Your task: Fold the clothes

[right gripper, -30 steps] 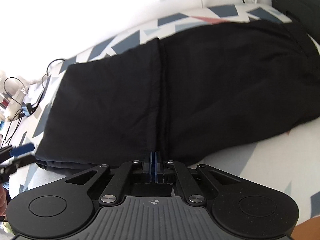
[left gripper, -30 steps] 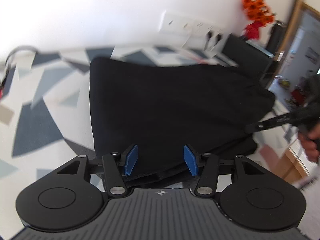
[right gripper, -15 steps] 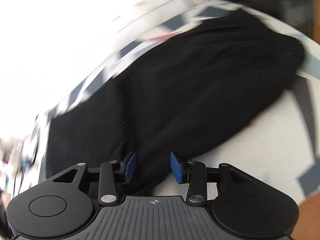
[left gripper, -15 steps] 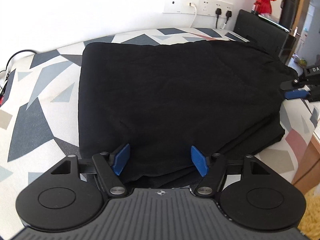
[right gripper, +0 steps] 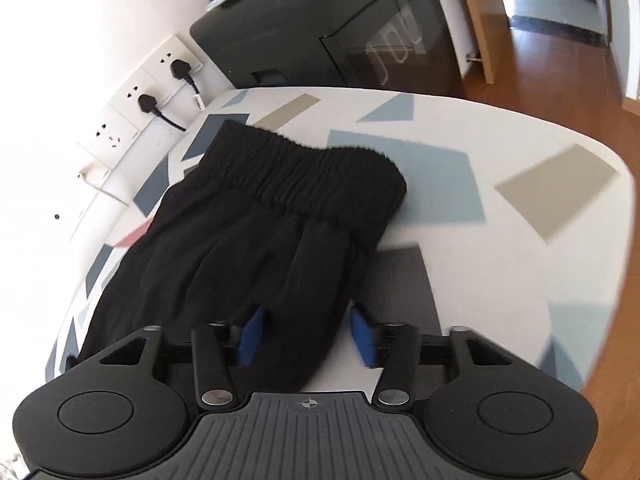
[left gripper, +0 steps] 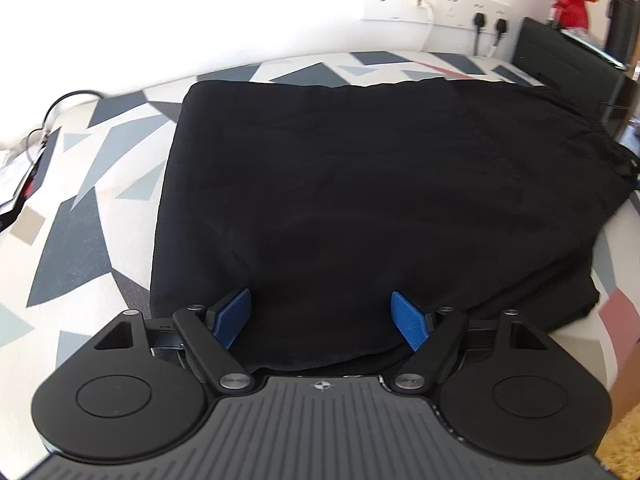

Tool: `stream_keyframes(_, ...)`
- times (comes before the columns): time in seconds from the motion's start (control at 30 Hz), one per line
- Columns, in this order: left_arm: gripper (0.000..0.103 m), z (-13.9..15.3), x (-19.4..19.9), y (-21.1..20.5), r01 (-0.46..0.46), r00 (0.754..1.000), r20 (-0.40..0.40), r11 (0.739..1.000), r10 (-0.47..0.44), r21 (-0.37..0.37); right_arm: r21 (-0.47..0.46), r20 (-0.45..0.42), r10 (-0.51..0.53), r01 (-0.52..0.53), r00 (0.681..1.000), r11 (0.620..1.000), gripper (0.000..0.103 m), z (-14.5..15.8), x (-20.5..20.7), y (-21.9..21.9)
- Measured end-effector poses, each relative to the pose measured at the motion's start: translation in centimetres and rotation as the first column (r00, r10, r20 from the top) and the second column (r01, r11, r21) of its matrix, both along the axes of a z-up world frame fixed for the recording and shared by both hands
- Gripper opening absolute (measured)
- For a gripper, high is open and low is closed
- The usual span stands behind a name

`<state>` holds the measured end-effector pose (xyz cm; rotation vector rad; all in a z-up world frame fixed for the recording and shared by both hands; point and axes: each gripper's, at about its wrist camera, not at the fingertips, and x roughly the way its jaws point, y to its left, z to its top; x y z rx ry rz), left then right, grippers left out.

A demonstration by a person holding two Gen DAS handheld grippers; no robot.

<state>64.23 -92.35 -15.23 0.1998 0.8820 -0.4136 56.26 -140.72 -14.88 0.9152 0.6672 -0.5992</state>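
right tool (right gripper: 306, 330) swung to waistband, spread | left tool (left gripper: 322, 314) widened over black trousers (left gripper: 360, 200)

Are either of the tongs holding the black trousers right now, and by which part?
Neither. Both tongs, left and right, stand open over the black trousers.

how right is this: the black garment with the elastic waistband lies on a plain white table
The table is not plain white: the right wrist view shows grey, blue and beige patches on it. The black garment with the elastic waistband does lie on it.
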Motion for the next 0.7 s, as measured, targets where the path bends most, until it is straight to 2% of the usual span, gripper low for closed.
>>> stream_keyframes(0.13, 0.082, -0.1, 0.0, -1.7, -0.039, 0.999, -0.008, 0.999, 0.04, 0.019, -0.028, 0.002, 0.05, -0.05, 0.999, 0.998, 0.011, -0.2, 1.1, -2.2)
stream_keyframes(0.33, 0.086, 0.0, 0.0, -4.9, -0.097, 0.995, 0.0, 0.994, 0.097, 0.053, 0.025, 0.058, 0.072, -0.073, 0.996, 0.997, 0.013, -0.7, 1.7, -5.9)
stream_keyframes(0.47, 0.086, 0.2, 0.1, -6.2, -0.149, 0.989, 0.017, 0.985, 0.148, 0.089, 0.123, 0.145, 0.079, -0.097, 0.986, 0.988, 0.028, -2.0, 1.2, -8.6)
stream_keyframes(0.6, 0.086, 0.7, 0.5, -8.2, -0.149, 0.988, 0.044, 0.98, 0.145, 0.132, 0.199, 0.244, 0.052, -0.102, 0.968, 0.975, 0.031, -3.4, 0.4, -10.3)
stream_keyframes(0.7, 0.085, 1.1, 0.5, -9.7, -0.124, 0.991, 0.058, 0.981, 0.117, 0.147, 0.217, 0.29, 0.042, -0.109, 0.956, 0.97, 0.035, -3.9, 0.6, -10.9)
